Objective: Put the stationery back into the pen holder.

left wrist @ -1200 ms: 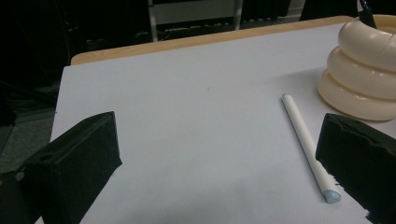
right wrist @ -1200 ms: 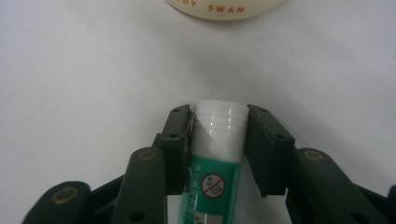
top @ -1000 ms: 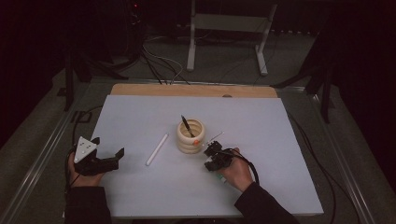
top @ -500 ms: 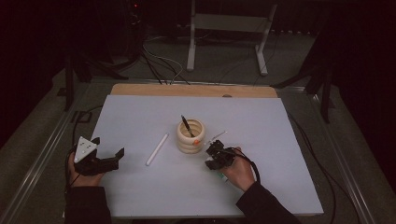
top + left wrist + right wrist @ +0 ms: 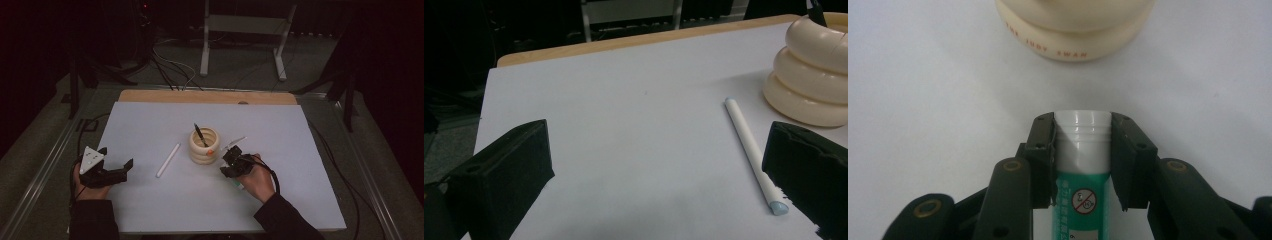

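Hardly shifted: right gripper (image 5: 1082,165) clamping glue stick (image 5: 1083,150), seemingly level.

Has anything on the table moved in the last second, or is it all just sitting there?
Hardly anything has changed. The right tongs stay clamped on the green-and-white tube, just in front of the cream ringed holder, with at most a slight shift of the hand. The left tongs stay open and in place near the table's left edge. The white pen and the dark pen in the holder lie as before.
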Tool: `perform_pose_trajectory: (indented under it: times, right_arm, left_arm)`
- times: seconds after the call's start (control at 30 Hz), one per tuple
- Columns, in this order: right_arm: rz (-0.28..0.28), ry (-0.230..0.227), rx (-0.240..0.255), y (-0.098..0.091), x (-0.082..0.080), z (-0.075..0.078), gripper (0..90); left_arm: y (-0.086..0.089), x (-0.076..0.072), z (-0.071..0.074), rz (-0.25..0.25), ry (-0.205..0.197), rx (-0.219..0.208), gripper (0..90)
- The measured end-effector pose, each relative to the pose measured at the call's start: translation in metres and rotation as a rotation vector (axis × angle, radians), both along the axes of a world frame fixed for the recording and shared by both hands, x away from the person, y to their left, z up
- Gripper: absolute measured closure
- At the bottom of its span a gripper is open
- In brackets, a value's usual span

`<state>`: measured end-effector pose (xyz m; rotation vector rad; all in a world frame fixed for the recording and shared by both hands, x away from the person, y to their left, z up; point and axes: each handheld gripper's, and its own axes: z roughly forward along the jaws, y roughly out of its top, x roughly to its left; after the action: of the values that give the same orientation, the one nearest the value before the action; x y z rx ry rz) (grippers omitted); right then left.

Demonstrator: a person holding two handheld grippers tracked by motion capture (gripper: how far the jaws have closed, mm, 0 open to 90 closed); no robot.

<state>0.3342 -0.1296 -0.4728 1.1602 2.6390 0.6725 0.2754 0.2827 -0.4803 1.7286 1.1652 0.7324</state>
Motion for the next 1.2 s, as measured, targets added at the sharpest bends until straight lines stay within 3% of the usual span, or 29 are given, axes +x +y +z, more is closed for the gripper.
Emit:
perform_pose_trajectory:
  times: [1.2]
  right_arm:
    - [0.001, -0.11, 0.119, 0.004, 0.005, 0.033, 65.5]
  left_arm:
    - [0.0, 0.0, 0.0, -0.007, 0.002, 0.0, 0.1]
